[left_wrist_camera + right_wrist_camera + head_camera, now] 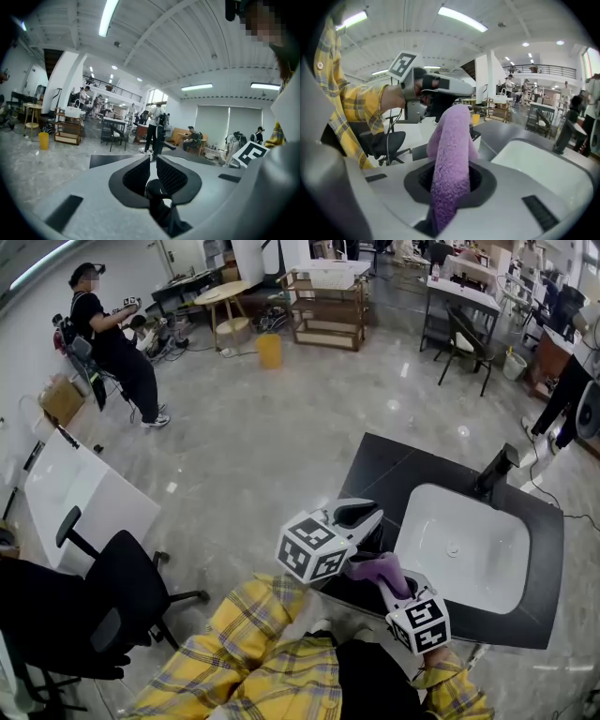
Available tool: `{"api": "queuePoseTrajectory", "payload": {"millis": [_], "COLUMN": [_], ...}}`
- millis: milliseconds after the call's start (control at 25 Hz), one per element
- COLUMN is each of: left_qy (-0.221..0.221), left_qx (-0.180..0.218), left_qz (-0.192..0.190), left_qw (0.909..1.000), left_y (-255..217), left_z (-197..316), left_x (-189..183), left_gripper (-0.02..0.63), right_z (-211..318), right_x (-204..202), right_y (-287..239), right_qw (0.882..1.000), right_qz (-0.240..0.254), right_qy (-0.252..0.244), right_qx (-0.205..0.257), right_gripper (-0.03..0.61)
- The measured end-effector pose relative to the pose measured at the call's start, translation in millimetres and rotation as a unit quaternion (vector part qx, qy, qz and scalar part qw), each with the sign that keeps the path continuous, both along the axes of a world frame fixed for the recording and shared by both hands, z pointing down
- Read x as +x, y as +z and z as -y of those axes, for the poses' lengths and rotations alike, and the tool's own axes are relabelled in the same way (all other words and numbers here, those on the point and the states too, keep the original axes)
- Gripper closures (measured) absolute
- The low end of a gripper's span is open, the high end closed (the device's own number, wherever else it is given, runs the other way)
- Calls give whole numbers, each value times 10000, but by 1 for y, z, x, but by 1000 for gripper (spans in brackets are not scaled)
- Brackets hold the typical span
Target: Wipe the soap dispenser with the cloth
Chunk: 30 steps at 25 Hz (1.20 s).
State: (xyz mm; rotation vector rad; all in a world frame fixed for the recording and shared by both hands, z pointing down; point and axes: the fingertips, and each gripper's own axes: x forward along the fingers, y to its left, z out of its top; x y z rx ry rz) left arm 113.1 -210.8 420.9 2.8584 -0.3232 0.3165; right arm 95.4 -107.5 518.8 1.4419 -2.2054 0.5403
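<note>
So, the purple cloth (452, 154) is pinched in the right gripper (451, 180). The jaws are clamped on its lower part, and the rest is seen sticking up past them, flopped over a bit at the top. The left gripper (152, 161) is pressed nearly together, tips almost touching. A dark round-topped thing is caught low between the pads. It's best read as the pump of the soap dispenser (157, 188), though honestly not much of it can be made out. In the head view both grippers are held over the near left corner of the dark counter (394, 465), with the cloth just beside the left gripper and both of them left of the white sink (464, 549). A black faucet (494, 472) is set at the counter's far edge, right behind the sink. From the right gripper view, the left gripper is seen just past the top of the cloth, with a dark shape hanging under its tips. Yellow plaid sleeves (253, 634) are seen at the bottom of the head view, and a black office chair (122, 596) is parked on the floor off to the left.
</note>
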Motion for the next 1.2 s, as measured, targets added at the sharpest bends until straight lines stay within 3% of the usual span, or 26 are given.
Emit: {"api": "queuePoseTrajectory", "payload": {"millis": [40, 80, 120, 160, 280, 440, 640, 800, 1040, 1200], "left_qy": [-85, -149, -195, -232, -413, -784, -984, -810, -359, 200], "left_qx": [-25, -36, -29, -5, 110, 174, 270, 225, 55, 14], "left_qz": [-51, -72, -54, -3, 270, 698, 816, 864, 675, 561], "left_qw": [9999, 9999, 9998, 9997, 9987, 9943, 9914, 9927, 9971, 9982], "left_y": [-4, -6, -7, -6, 7, 30, 32, 35, 34, 32], "left_z": [-1, -4, -8, -12, -20, -16, -10, -10, -13, -17], "left_x": [-1, -2, -1, 0, 4, 5, 8, 10, 11, 9], "left_gripper": [595, 542, 441, 407, 381, 371, 373, 427, 445, 446], "right_z": [-3, -5, -7, -9, -10, -13, -14, -13, -11, -10], "right_x": [11, 21, 31, 39, 55, 61, 54, 48, 48, 41], "right_y": [-5, -9, -12, -15, -20, -16, -8, -4, -2, -5], "right_qw": [9998, 9991, 9980, 9966, 9934, 9927, 9935, 9944, 9952, 9964], "right_qz": [58, 135, 215, 283, 367, 349, 379, 393, 387, 373], "right_qy": [192, 393, 585, 754, 1065, 1139, 1075, 986, 899, 761], "right_qx": [41, 75, 109, 143, 207, 164, 64, 17, -14, -15], "right_gripper": [541, 541, 541, 541, 541, 541, 541, 541, 541, 541]}}
